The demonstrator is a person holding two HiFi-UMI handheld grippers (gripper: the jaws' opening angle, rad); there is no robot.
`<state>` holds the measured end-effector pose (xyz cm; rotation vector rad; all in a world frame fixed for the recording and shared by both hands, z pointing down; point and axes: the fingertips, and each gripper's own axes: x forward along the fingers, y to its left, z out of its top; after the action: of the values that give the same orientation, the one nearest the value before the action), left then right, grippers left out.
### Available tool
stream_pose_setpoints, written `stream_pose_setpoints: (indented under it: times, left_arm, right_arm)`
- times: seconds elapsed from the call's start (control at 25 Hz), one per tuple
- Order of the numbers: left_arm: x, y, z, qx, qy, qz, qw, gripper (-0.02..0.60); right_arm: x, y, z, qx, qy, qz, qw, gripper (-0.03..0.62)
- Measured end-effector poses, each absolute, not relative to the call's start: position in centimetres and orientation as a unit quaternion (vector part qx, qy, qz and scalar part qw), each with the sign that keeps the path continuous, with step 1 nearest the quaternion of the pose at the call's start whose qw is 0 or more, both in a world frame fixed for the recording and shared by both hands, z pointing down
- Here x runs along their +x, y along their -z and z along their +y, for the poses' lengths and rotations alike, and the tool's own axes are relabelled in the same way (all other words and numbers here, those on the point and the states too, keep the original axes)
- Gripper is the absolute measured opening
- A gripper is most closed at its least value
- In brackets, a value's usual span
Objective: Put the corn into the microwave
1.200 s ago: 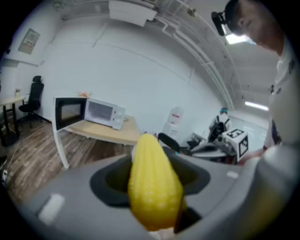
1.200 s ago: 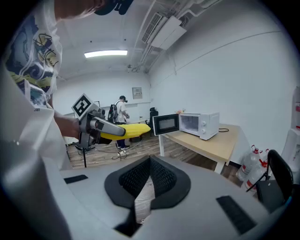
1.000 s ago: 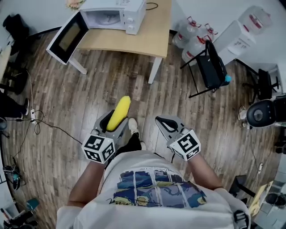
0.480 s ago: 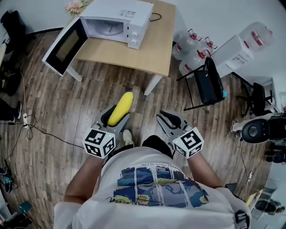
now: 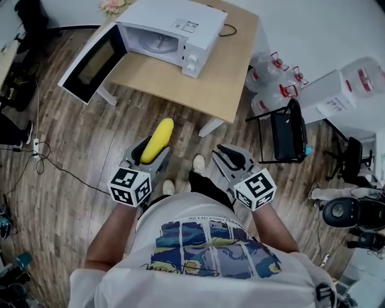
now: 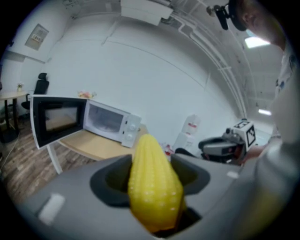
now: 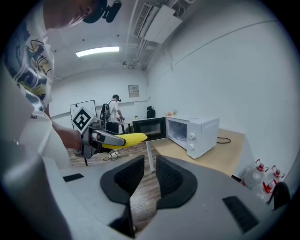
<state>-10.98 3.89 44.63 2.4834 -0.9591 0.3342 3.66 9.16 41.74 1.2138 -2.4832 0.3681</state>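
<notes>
Your left gripper (image 6: 151,176) swallows the butt end of the corn (image 6: 152,187), so you can't judge its full length. At twelve o'clock in the head view the microwave (image 5: 180,18) is clipped by the frame; markings by its dials (image 5: 192,60) are too small to read.

The knobbly yellow plastic corn cob (image 5: 157,139) glows against the plain grey left tool (image 5: 147,160). The grey right tool (image 5: 228,158) has black ribbed pads (image 7: 171,179). Beyond the corn cob are a boxy white microwave (image 5: 180,30), a pale tan wooden desk (image 5: 222,81) and a streaky grey-brown plank floor (image 5: 72,150).
</notes>
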Motion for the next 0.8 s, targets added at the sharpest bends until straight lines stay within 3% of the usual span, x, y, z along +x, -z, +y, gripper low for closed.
stream_pose_setpoints:
  times: [0.8]
  left_arm:
    - [-8.3, -47.4, -18.8, 0.828, -0.136, -0.507, 0.198, 0.264]
  right_arm:
    - [13.8, -42.6, -7.3, 0.346, -0.126, -0.911, 0.185, 0.073]
